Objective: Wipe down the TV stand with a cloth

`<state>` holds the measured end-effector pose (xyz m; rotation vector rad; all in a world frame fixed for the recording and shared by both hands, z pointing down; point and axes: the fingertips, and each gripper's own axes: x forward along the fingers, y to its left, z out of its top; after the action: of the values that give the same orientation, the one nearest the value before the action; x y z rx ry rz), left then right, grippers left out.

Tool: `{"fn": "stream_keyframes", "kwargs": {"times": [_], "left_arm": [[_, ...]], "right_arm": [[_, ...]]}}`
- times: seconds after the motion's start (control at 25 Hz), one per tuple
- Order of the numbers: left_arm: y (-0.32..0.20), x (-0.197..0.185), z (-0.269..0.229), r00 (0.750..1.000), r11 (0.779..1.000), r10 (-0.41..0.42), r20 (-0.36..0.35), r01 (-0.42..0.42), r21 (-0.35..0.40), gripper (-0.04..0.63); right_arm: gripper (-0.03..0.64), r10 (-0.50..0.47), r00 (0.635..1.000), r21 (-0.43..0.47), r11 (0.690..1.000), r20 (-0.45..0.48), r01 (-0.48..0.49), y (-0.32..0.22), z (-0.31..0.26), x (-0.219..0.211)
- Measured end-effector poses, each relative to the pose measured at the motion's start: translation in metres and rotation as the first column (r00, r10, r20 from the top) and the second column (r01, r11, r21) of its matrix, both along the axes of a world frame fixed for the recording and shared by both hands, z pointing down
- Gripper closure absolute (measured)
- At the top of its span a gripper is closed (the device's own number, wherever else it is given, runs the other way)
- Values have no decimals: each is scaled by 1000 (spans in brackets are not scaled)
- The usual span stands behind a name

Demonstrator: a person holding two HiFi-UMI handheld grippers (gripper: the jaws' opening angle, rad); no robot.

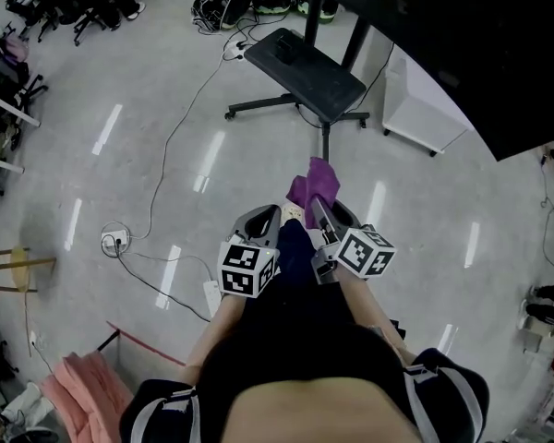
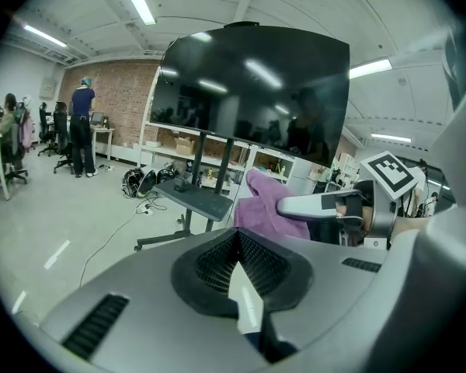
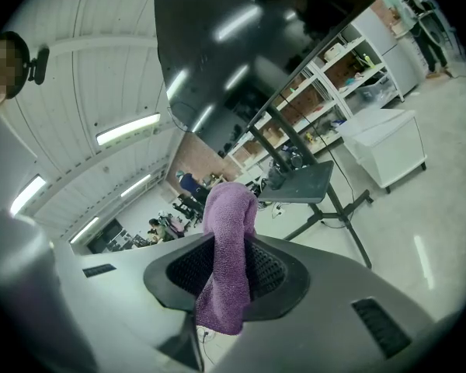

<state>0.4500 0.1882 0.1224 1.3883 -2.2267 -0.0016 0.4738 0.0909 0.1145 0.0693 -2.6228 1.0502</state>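
Holding purple cloth (image 3: 227,259) pinched in right claw (image 3: 229,269), up off the floor, well apart from TV stand (image 1: 307,70) ahead. Just beside it, left claw (image 2: 237,256) pressed together on nothing.

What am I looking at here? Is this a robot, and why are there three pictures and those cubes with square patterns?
There is no robot here. A person holds a two-jaw gripper in each hand, and the patterned cubes are part of those grippers. One picture comes from a camera on the person's head, looking steeply down at the floor. The other two come from cameras riding on each gripper, looking along its jaws. The right gripper is clamped on a purple cloth. The left gripper has its jaws together with nothing between them. Ahead is the TV stand, a dark shelf on a legged base beneath a big black screen.
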Motion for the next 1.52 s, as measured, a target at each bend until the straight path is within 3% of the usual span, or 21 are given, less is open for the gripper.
{"fn": "stream_keyframes", "kwargs": {"times": [0.56, 1.0, 1.36, 1.52], "left_arm": [[-42, -102, -8, 1000, 1000, -15, -11, 15, 4, 589], [-108, -188, -9, 1000, 1000, -23, 0, 23, 19, 589], [-152, -221, 1, 1000, 999, -23, -18, 23, 32, 589], [-159, -237, 13, 999, 1000, -24, -35, 25, 12, 589]], "right_arm": [[505, -10, 1000, 25, 1000, -24, 11, -50, -7, -111], [505, -49, 999, 46, 998, -14, 49, -100, -9, -190], [505, -60, 998, 61, 996, -14, 61, -134, 0, -226], [505, -53, 998, 108, 993, -26, 56, -147, 8, -241]]}}
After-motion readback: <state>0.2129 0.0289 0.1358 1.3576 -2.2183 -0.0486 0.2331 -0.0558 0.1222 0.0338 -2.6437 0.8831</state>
